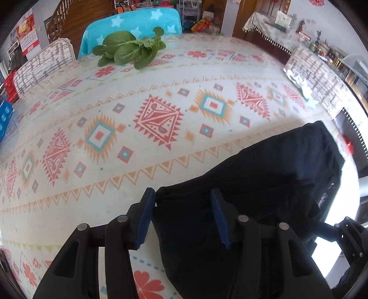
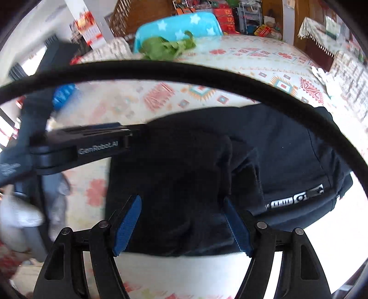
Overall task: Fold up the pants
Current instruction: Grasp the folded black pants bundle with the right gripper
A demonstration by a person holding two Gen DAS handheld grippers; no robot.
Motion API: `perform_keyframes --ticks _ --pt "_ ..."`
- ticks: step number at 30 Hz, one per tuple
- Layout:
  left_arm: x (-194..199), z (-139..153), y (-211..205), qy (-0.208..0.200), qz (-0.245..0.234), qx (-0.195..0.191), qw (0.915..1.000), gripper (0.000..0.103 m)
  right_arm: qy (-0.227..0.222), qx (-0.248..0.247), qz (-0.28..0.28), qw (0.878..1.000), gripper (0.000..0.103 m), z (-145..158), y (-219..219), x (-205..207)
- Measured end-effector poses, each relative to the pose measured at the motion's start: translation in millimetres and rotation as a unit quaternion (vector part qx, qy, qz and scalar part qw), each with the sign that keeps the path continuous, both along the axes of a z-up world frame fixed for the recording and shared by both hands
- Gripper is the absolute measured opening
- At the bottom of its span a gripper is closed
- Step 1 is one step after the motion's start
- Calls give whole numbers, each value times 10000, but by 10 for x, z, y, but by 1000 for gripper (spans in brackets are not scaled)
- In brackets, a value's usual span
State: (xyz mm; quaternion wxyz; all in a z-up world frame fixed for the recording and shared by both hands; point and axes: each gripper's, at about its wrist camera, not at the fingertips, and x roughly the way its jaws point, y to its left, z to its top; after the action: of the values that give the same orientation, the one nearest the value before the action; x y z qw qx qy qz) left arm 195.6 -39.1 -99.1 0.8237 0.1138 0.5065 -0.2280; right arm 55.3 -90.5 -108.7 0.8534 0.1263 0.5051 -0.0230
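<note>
Black pants lie bunched on the patterned desk. The left tool and the right tool are both spread, gripping nothing. Only the right view shows a white logo and a black cable.

Desk is covered by a pale cloth printed with red, orange and teal diamonds. Leafy greens are seen at its far edge. Behind it a turquoise star-patterned chair cover is visible, with wooden stair railings and a fringed side table. Strong daylight glare is noted at right.
</note>
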Motion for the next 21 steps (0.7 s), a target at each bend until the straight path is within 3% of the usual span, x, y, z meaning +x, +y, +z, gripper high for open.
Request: perform_keyframes --ticks 3,5,7,10,16,21 --pt "35 -84 16 66 50 -12 10000 57 104 -136 -188 9997 81 -173 -132 30" --pt "58 -112 42 26 107 -10 9999 68 67 -226 -213 9995 85 -188 -112 49" --pt "68 -122 67 -13 106 8 9999 72 102 -410 -185 9989 88 -204 -49 74" --pt "87 -79 93 37 25 -16 10000 72 149 -739 -49 9971 92 -240 55 95" --pt "16 366 135 -97 -207 -404 9989 72 -262 -450 -501 9974 91 138 -290 -160" --pt "-127 690 -115 -300 -608 -514 9964 72 -316 -135 -1390 9897 91 303 -898 -644"
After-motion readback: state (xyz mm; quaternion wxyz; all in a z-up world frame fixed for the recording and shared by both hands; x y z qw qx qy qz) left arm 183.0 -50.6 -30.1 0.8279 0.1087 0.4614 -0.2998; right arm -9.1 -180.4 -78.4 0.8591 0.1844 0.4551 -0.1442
